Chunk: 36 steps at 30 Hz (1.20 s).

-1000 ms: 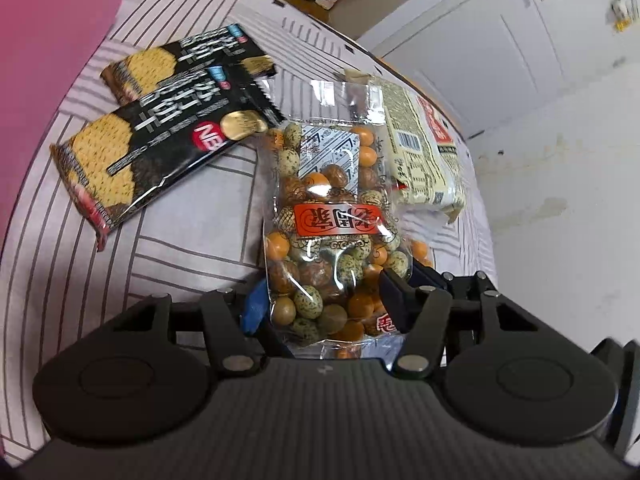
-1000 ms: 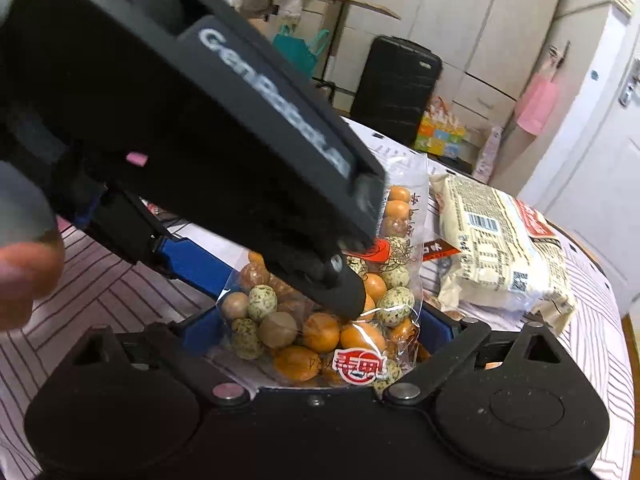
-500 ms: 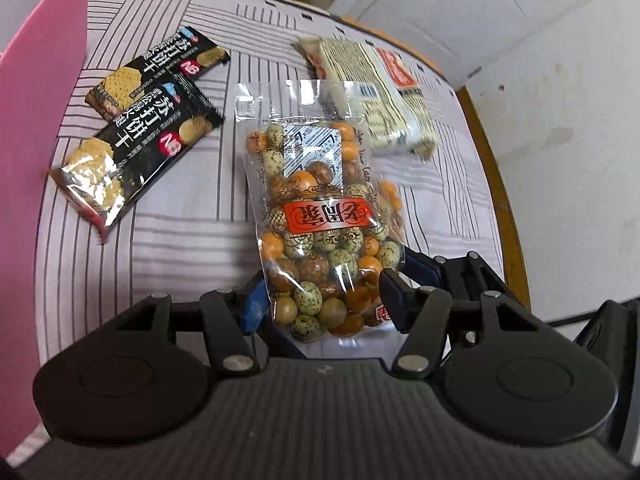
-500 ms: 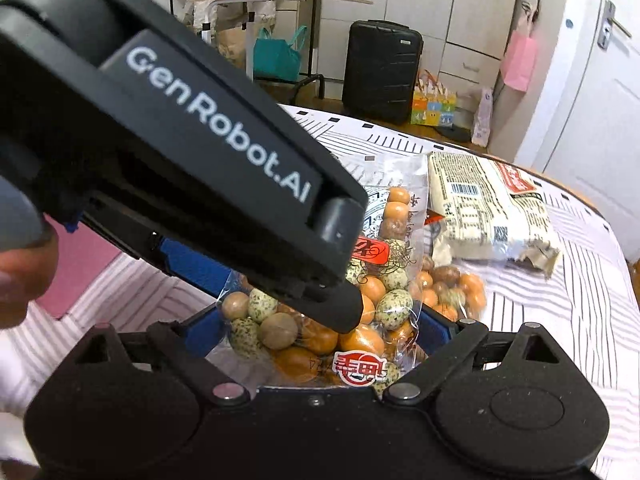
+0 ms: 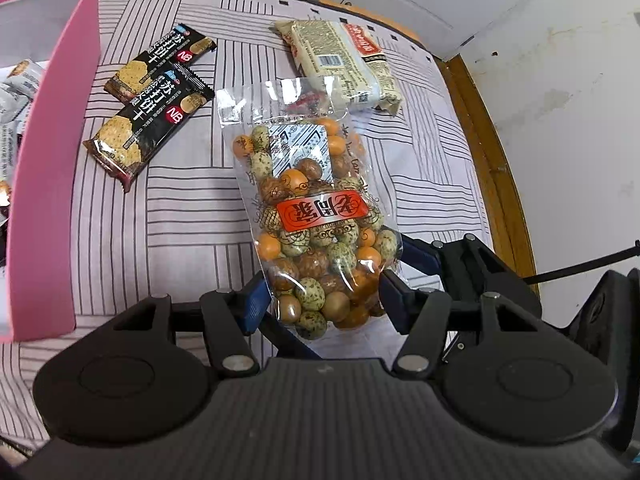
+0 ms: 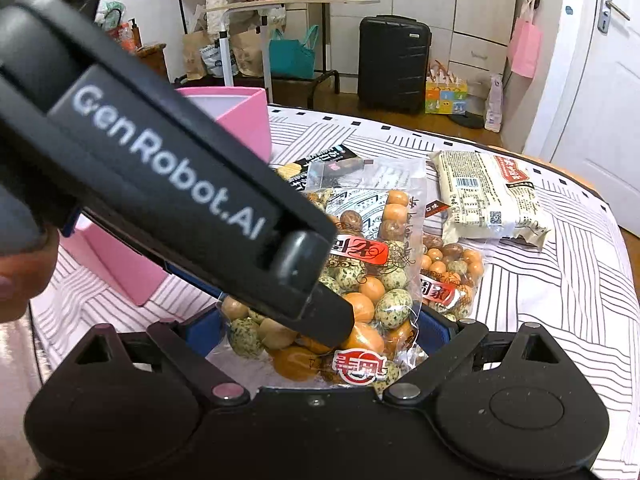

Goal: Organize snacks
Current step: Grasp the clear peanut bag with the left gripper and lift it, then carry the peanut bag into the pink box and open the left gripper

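Far left of the left gripper (image 5: 324,300), a pink box (image 5: 56,184) stands open on the striped tablecloth (image 5: 172,208), snack packets already lying inside, likely the place where the snacks are being gathered. Ahead and to the left lie 2 black cracker packs (image 5: 150,128), overlapping, not yet sorted. Between the blue pads, the left gripper is clamped on the bottom of a clear bag of coated peanuts (image 5: 316,216), holding it up off the cloth, presumably for carrying to the box. Ahead and to the right rests a beige noodle pack (image 5: 340,56). In the right wrist view, the right gripper (image 6: 320,340) frames the same bag's base (image 6: 368,280) from the other side; whether it presses the bag cannot be told. A 2nd peanut bag (image 6: 448,276) lies just right of it.
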Tool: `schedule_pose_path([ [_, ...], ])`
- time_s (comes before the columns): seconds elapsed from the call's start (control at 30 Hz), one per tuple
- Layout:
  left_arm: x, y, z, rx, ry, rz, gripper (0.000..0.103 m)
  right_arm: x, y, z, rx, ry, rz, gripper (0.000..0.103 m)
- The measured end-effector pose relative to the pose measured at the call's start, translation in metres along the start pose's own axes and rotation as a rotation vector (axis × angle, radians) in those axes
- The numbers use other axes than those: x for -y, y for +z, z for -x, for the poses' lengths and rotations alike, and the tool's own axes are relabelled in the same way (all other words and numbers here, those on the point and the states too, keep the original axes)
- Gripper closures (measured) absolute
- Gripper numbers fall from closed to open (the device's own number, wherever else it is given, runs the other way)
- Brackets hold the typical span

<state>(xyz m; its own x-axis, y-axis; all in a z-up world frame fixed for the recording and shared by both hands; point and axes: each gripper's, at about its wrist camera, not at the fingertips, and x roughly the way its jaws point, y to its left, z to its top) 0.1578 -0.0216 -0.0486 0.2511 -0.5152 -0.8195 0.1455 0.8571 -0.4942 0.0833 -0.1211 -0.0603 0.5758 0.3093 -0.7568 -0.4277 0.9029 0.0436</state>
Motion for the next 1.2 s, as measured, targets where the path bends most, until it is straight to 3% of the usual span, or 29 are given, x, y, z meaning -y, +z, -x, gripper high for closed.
schedule_pose_path([
  [0.57, 0.016, -0.036, 0.086, 0.106, -0.032, -0.006, 0.046, -0.016, 0.016, 0.057, 0.053, 0.061, 0.073, 0.005],
  [0.83, 0.003, -0.054, 0.131, 0.236, -0.049, 0.056, 0.046, -0.046, 0.034, 0.077, 0.085, 0.058, 0.187, 0.005],
  [1.07, -0.025, -0.059, 0.152, 0.326, -0.024, 0.112, 0.046, -0.075, 0.051, 0.067, 0.133, 0.084, 0.307, 0.004],
  [1.2, -0.048, -0.059, 0.159, 0.379, -0.001, 0.156, 0.046, -0.079, 0.072, 0.044, 0.129, 0.163, 0.317, 0.004],
])
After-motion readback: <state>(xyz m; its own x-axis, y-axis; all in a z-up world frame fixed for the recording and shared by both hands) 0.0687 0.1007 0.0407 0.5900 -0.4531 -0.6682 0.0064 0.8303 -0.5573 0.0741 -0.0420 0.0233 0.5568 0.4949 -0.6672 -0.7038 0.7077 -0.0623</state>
